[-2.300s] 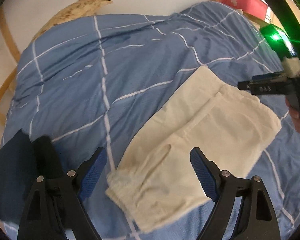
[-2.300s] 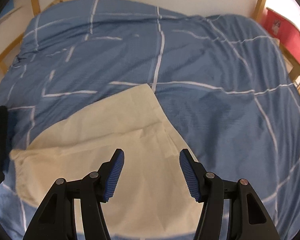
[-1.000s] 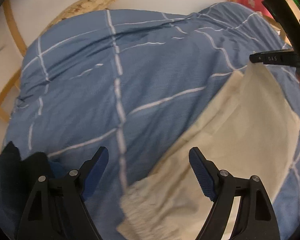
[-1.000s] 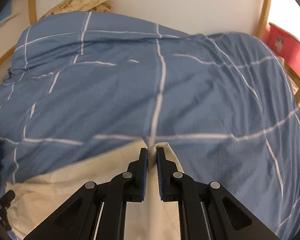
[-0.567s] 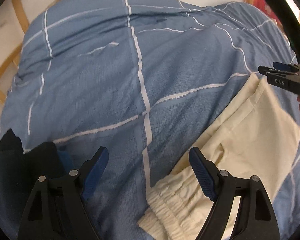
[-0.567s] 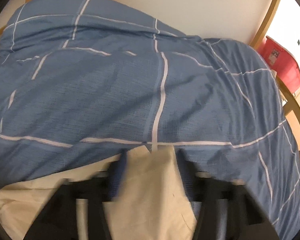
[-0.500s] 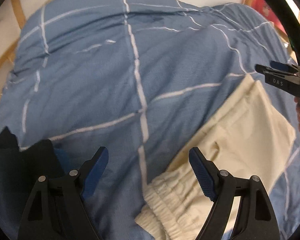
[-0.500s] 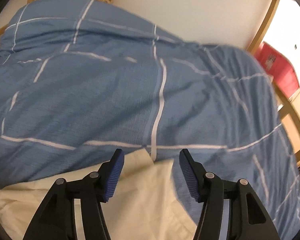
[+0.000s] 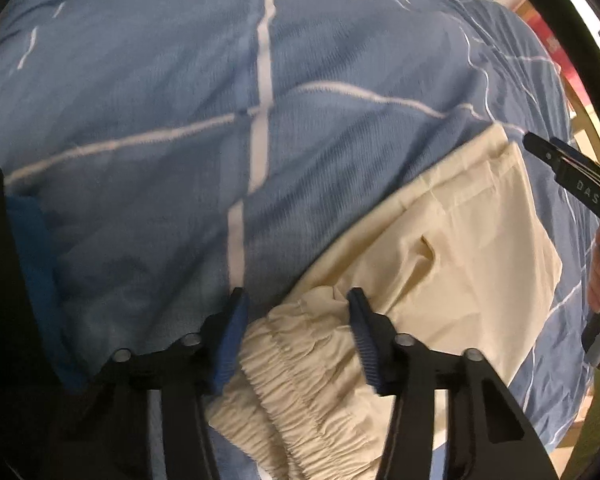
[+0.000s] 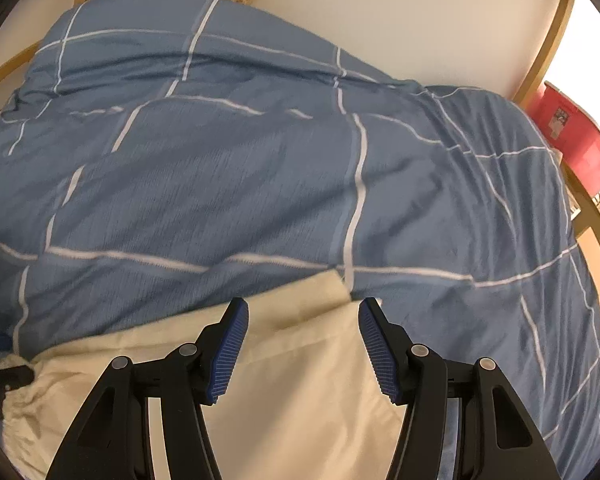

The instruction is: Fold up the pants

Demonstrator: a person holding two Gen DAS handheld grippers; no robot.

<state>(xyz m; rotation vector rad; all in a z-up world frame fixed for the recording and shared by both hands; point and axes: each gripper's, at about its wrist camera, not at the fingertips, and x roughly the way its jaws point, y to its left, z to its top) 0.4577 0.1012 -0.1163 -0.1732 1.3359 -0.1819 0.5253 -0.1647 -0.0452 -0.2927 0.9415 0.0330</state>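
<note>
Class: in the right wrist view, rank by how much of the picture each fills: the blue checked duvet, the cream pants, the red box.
1. Blue checked duvet
2. Cream pants, though they lie nearest the camera, which enlarges them
3. Red box, far off and cut by the frame edge

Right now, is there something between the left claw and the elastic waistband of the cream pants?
Nothing visible stands in the way. The left claw is closing with the gathered waistband of the cream pants already between its blue pads. Only the blue checked duvet lies under the fabric.
</note>
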